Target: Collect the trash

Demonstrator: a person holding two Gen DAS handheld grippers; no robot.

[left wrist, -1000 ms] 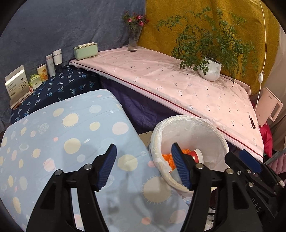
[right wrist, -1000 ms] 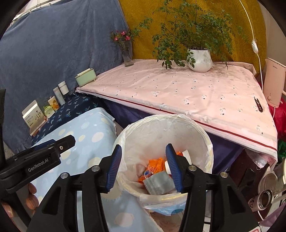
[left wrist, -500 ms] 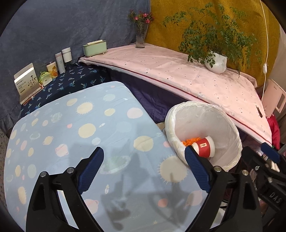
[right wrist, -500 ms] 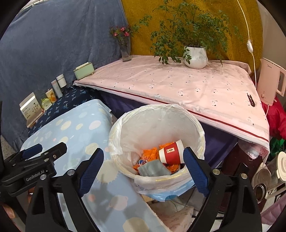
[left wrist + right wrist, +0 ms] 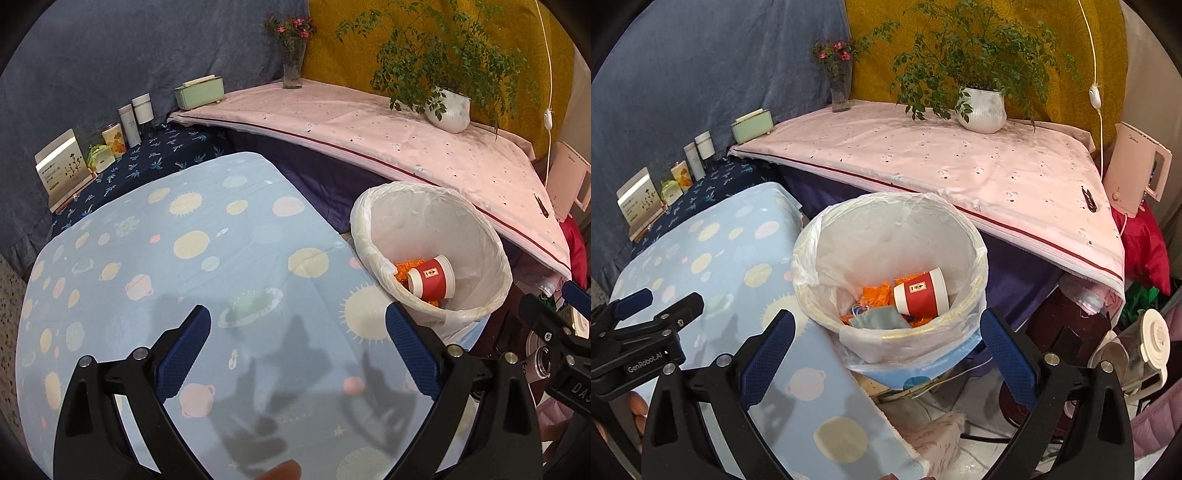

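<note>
Red paper cup [image 5: 921,293] lies on side atop orange scraps [image 5: 875,295] in lined bin [image 5: 886,343] beside planet-print bench [image 5: 166,258]. Right tool [image 5: 886,334] angled down over bin, jaws just spread wide, empty; left tool [image 5: 297,332] likewise over bench.

We see a lined waste bin [image 5: 890,266] standing just right of the low table [image 5: 184,280] and in front of the raised table [image 5: 960,173]. In the bin a paper cup [image 5: 921,291] lies on its side atop wrappers [image 5: 877,295]. On the raised table, a vase of flowers [image 5: 839,92] stands at the back left, a potted plant [image 5: 980,109] to its right, a kettle [image 5: 1137,173] past the right end.
</note>
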